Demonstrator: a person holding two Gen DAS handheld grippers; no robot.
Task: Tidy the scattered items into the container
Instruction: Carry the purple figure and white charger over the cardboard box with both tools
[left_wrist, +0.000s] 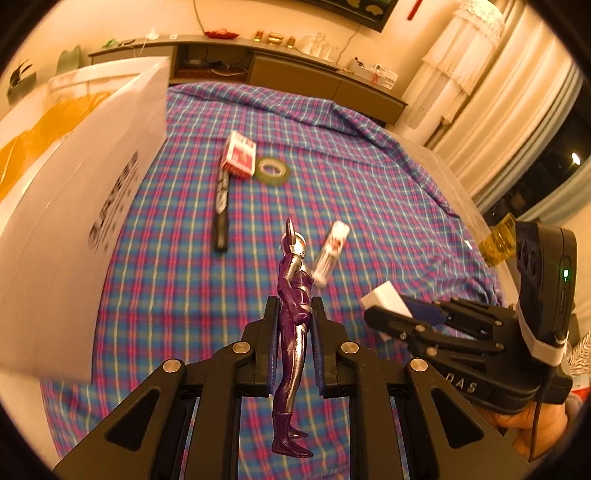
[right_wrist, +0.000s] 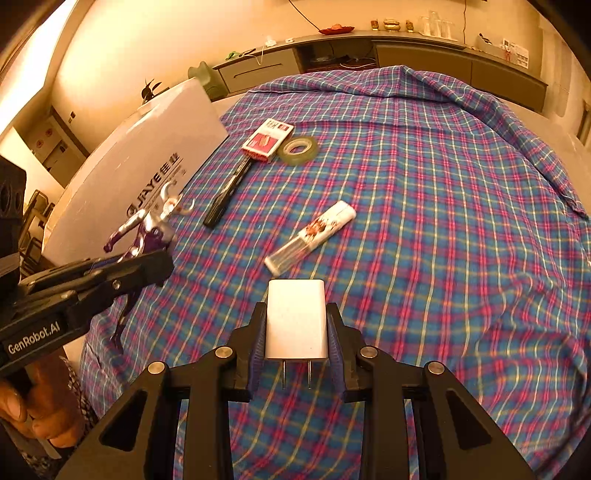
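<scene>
1. The left gripper (left_wrist: 295, 314) is clamped on a purple and silver toy figure (left_wrist: 293, 314), its pads pressing the figure's waist and thighs; head and feet stick out beyond the jaws. The right gripper (right_wrist: 297, 332) is closed on a white plug adapter (right_wrist: 296, 319), prongs pointing back toward the camera.
2. Both loads hang above the plaid cloth (right_wrist: 443, 221), near its near edge. The white container (left_wrist: 74, 192) stands at the left, its printed wall tilted in the left wrist view, and its opening is out of sight.
3. Judged from this, the step in hand is carrying both items over to the container. Doing it well means lifting each clear of the wall's top edge before letting go, and keeping the figure's long body from catching the rim.
4. Still on the cloth: a clear-capped tube (right_wrist: 310, 236) in the middle; farther off, a black pen (right_wrist: 227, 194), a red card box (right_wrist: 267, 140) and a tape roll (right_wrist: 298, 149).
</scene>
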